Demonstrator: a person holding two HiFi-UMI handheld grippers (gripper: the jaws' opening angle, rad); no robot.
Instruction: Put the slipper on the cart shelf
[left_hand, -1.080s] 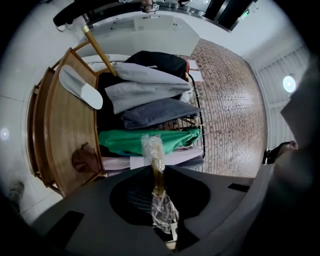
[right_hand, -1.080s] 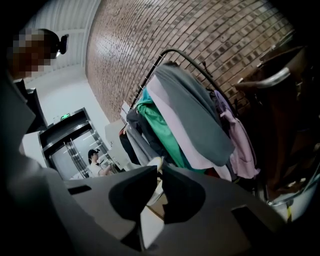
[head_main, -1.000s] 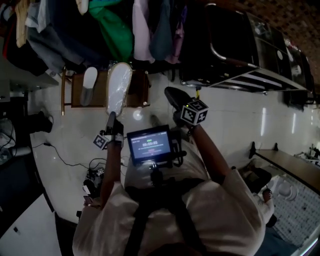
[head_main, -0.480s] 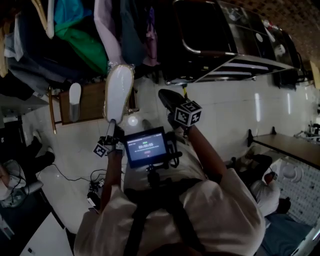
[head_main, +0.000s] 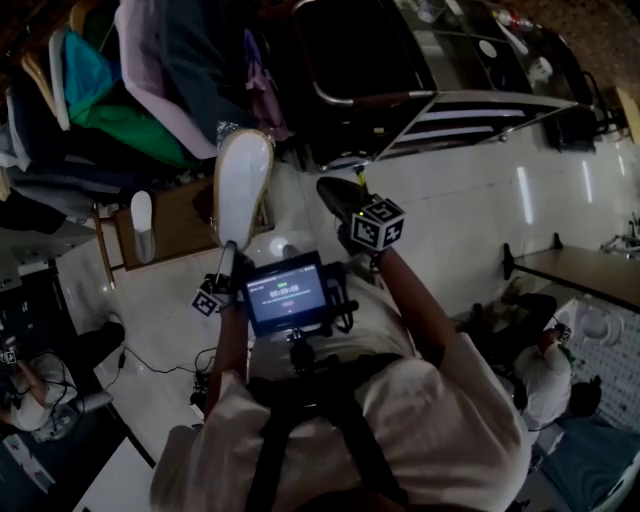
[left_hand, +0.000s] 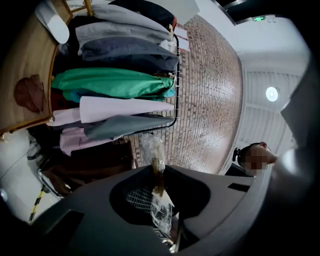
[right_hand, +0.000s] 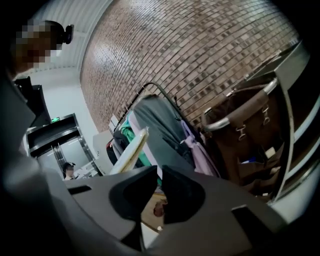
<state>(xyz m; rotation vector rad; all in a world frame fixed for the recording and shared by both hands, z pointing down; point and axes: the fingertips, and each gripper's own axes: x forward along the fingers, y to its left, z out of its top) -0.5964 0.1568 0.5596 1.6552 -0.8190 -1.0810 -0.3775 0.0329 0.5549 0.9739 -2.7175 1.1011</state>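
Cart (head_main: 380, 98) ahead, well apart from the load. Plastic-wrapped slipper (head_main: 243, 185) is aloft, one end clamped in left hand-held gripper (head_main: 226, 258). Right hand-held gripper (head_main: 338, 192) has jaws together, empty. Judged carry step. Next: reach shelf, lay slipper flat, release.

Wooden shelf (head_main: 185, 215) on pale glossy tiled floor (head_main: 470, 200); one white slipper (head_main: 143, 225) lying flat on top.

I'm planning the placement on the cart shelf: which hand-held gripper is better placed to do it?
Left, in my judgement. The left hand-held gripper is shut on the white plastic-wrapped slipper, while the right hand-held gripper holds nothing between its jaws.
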